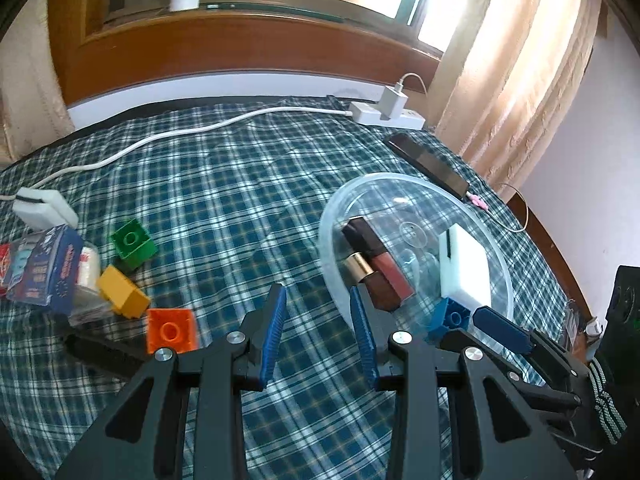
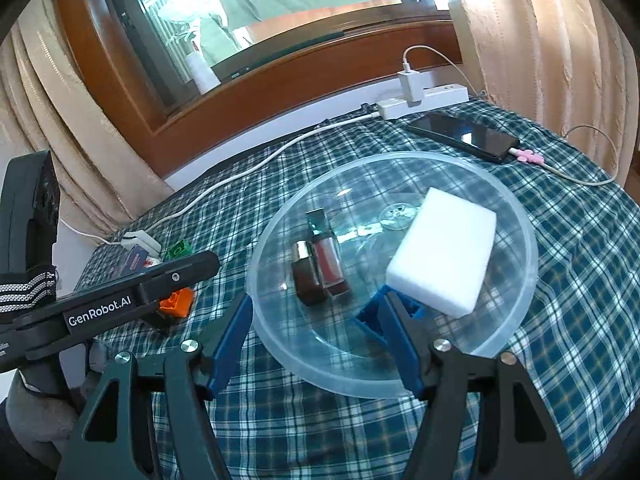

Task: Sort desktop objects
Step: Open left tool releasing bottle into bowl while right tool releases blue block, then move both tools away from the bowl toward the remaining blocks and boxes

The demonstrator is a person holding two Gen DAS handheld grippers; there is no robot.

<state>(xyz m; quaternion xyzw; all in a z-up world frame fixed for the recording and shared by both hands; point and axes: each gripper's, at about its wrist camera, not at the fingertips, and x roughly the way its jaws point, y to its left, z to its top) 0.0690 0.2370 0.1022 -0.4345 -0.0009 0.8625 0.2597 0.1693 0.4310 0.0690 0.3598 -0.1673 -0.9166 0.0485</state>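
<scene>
Clear bowl on the checked cloth holds a white sponge, two lipstick tubes and a blue brick. Left of the bowl: orange brick, yellow brick, green brick, small boxes. Left gripper hangs above bare cloth, jaws narrow, nothing between. Right gripper sits over the bowl's near rim, jaws apart, empty. Phone and power strip lie beyond.

A room in a home: a checked cloth covers the table, a wood-framed window at twelve o'clock, curtains at two o'clock, a power strip and charging phone nearby.
</scene>
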